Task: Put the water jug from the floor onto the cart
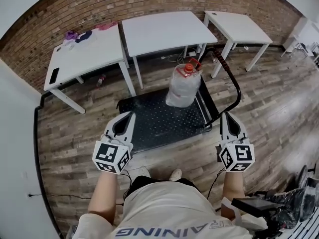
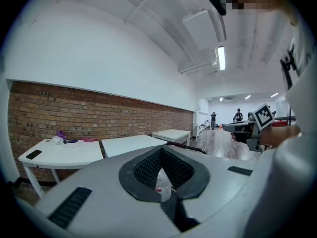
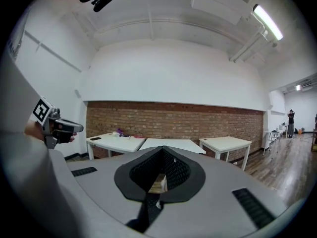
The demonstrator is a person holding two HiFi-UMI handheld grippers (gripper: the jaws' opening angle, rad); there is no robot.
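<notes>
Water jug (image 1: 183, 86) stands upright on the black cart (image 1: 149, 123), toward its handle (image 1: 234, 83) end. The left claw (image 1: 131, 114) and right claw (image 1: 224, 114) hang back near the person, both pinched closed on nothing. A knock to the cart could roll it and tip the tall jug, which seems unsecured. Beyond, white surfaces (image 1: 84, 54) line a brick wall (image 1: 149, 4) on a wood-plank floor (image 1: 269, 113).

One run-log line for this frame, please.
water jug: upright on cart deck | left gripper: shut, empty | right gripper: shut, empty | both grippers apart from jug
</notes>
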